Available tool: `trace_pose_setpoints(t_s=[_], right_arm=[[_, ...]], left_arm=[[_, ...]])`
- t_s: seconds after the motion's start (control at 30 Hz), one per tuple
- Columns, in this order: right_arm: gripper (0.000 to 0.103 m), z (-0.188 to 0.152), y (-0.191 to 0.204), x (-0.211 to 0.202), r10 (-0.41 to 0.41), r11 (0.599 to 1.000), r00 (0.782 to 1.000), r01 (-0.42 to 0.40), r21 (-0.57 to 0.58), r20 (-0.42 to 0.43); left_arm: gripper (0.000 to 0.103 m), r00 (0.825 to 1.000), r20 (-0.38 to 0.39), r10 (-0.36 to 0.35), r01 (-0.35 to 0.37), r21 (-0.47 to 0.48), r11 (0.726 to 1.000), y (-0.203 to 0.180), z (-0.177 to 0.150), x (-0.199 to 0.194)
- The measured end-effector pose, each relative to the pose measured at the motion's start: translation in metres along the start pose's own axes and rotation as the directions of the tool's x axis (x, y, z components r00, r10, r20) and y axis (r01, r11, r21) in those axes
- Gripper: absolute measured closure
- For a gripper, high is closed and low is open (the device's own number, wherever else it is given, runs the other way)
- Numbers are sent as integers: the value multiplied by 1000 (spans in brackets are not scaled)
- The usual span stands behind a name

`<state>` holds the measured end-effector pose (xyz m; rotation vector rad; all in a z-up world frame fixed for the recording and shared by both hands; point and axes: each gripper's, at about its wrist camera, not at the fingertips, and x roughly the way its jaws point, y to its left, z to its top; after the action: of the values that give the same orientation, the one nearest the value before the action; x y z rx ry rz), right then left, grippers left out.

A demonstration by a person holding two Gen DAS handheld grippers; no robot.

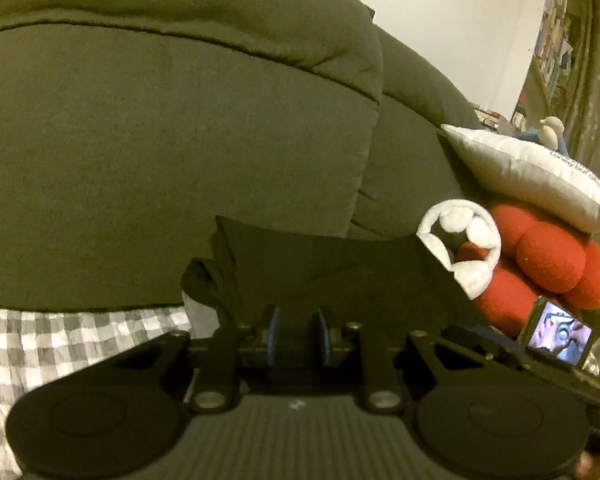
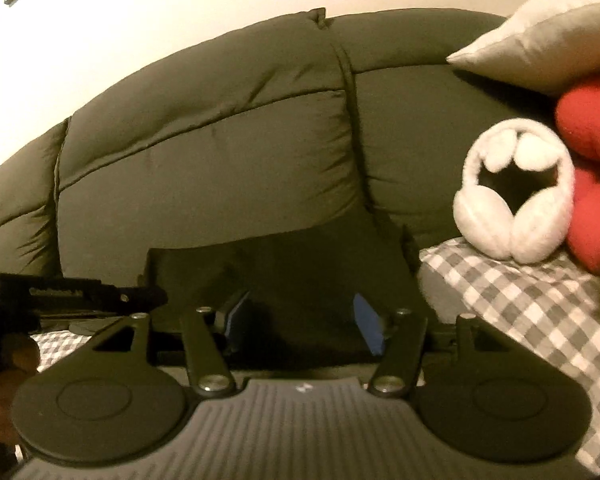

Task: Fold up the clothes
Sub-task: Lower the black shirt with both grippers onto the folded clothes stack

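A black garment (image 1: 340, 268) lies partly folded on the checked sheet (image 1: 40, 344), against the dark green sofa back (image 1: 160, 140). My left gripper (image 1: 300, 334) is shut on the garment's near edge, and the cloth bunches up to the left of its blue-padded fingers (image 1: 275, 330). In the right wrist view the same garment (image 2: 280, 264) spreads out ahead. My right gripper (image 2: 302, 320) stands open over its near edge, with its blue pads (image 2: 366, 320) wide apart and cloth lying between them. The left gripper's body (image 2: 72, 290) shows at that view's left edge.
A white fluffy plush ring (image 2: 516, 192), red plush cushions (image 1: 548, 260) and a white pillow (image 1: 532, 172) crowd the right end of the sofa. The checked sheet (image 2: 520, 300) runs out to the right. A hand (image 2: 4, 364) holds the left tool. A small lit screen (image 1: 560, 338) sits at the right.
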<state>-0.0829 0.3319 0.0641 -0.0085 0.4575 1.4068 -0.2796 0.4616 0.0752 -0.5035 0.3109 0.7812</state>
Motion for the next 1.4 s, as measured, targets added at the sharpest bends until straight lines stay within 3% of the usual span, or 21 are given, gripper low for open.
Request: trace_pose_setpoints(t_s=[0.2,0.37,0.5,0.7,0.87,0.97,1.4], right_arm=[[42,6,0,-1,-8,1000,1000,8,20,9],[42,6,21,-2,34,996,999,-34,-82,-2],[42,3,35,4,21,988,999,-24,-151,-25],[41,6,35,-3,48,989,999,-49,-136,-9],[37,-1,41,8,19,984,999,-27,-178,-48],[37,3,45,-1,44,981,999,-48,-188,-24],[37,5,53,-24,28,973,997,-44,-225,-74]], left_arm=[[82,999,-35,22,-22,7,1000,2,0,6],[79,1000,15,7,-7,11,1000,-3,3,-8],[78,1000,-5,-3,3,26,1000,-7,0,-3],[78,999,-38,-5,5,-6,1000,-4,-3,0],[78,998,-51,23,-24,-11,1000,-4,-7,5],[78,999,-30,43,-43,-30,999,-5,-4,-3],[78,999,3,51,-50,-65,997,-15,-4,-26]])
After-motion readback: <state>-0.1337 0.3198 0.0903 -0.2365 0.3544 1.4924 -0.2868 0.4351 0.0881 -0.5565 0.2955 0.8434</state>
